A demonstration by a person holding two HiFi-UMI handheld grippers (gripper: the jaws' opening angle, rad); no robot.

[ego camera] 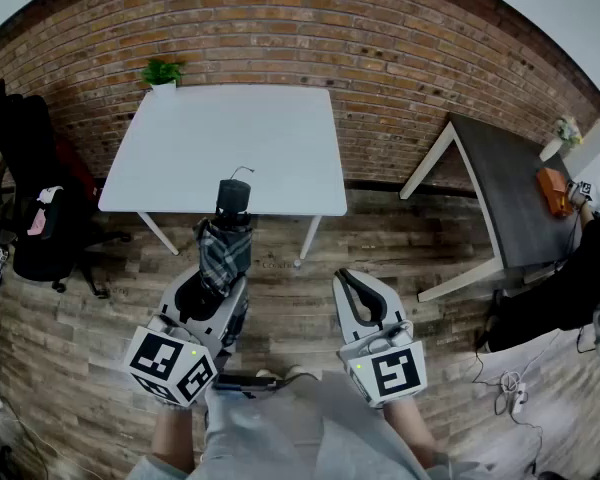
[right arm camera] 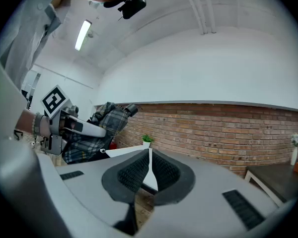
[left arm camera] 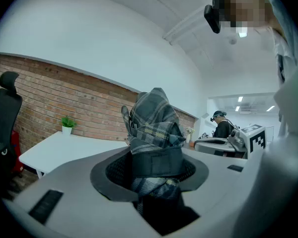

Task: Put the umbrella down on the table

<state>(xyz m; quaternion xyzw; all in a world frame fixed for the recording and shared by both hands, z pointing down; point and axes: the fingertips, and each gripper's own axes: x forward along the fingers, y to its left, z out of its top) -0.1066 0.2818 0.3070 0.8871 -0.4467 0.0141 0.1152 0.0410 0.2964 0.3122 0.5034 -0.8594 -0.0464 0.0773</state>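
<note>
- Left gripper view: the left gripper [left arm camera: 156,170] has its jaws partly apart and clamped on the folded umbrella [left arm camera: 154,125]. The pads press its strapped middle.
- Right gripper view: the right gripper [right arm camera: 149,157] is beside it, jaws drawn together with nothing between them.
- The umbrella is dark plaid and bunched, and is held in the air in front of the person. In the head view its black end with a cord overlaps the near edge of the white table [ego camera: 230,148].
- Wooden floor [ego camera: 280,288] lies between the person and the table.
- A plant [ego camera: 162,71] stands at the table's far left corner, by the brick wall [ego camera: 380,48].
- A black chair [ego camera: 30,168] is at the left and a dark table [ego camera: 510,198] at the right.
</note>
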